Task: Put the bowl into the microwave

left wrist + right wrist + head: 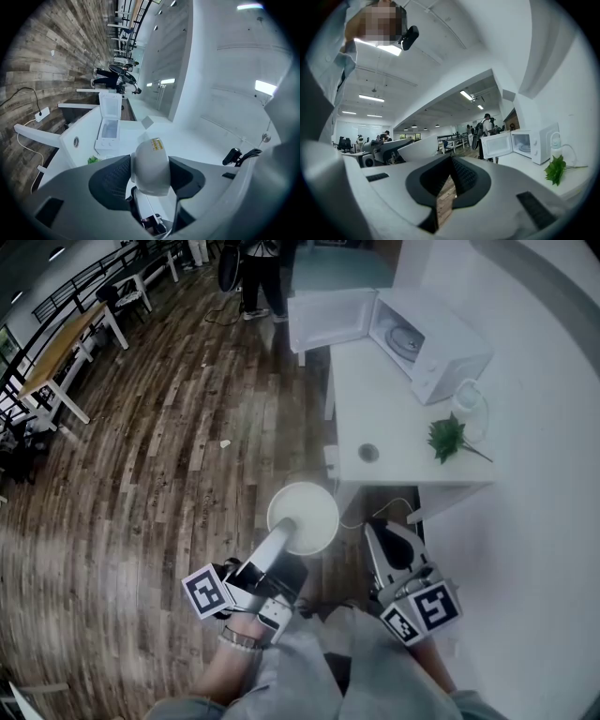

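A white bowl (305,514) is clamped by its rim in my left gripper (284,538), which is shut on it above the wooden floor, short of the table's near end. In the left gripper view the bowl (151,165) fills the gap between the dark pads. The white microwave (433,345) stands on the far part of the white table (394,442), its door (328,320) swung open to the left and a turntable visible inside. My right gripper (375,532) hangs beside the bowl, shut and holding nothing; its jaws (451,185) meet in the right gripper view.
A small green plant (450,437) and a clear glass jug (472,409) sit on the table in front of the microwave. A round cable hole (368,453) is near the table's front edge. A person (261,277) stands far behind, and desks (70,343) line the left.
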The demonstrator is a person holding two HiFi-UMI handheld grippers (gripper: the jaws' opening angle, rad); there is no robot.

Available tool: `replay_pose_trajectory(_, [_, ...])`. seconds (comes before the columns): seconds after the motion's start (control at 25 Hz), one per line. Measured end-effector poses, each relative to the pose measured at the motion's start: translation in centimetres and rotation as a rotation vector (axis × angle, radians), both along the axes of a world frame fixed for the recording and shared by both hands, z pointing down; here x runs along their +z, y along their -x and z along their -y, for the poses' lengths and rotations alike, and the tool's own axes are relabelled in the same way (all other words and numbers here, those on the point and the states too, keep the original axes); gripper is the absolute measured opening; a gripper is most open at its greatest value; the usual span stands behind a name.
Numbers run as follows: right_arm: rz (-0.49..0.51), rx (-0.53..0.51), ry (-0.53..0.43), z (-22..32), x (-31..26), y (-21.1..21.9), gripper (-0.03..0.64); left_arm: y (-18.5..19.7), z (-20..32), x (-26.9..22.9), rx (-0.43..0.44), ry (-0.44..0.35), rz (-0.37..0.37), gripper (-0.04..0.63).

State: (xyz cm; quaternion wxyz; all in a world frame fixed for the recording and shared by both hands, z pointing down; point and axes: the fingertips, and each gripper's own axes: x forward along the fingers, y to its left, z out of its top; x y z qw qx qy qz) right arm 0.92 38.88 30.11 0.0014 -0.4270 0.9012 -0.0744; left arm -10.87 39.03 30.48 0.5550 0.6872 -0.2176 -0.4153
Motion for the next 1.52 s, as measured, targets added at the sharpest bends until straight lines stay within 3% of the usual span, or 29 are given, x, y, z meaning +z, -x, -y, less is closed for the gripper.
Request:
replay_pose_trajectory(0.48, [0.014, 0.007, -0.004, -0.8, 0.5, 4.5, 0.003, 4.9, -1.0, 0.5, -0.011, 0.006, 0.010, 0.221])
replay_pose_trajectory(0.88, [0.003, -0.054, 0.017, 0.8, 1.2, 6.5, 0.003, 7.4, -0.3, 0.6, -0.083, 0.010, -0.004, 0.221])
replay_pose_trajectory(1.52, [-0.002, -0.218, 0.016, 12.9, 0.9, 10.4, 0.002, 10.7, 9.7, 0.3, -0.236, 0.013, 0.009, 0.221])
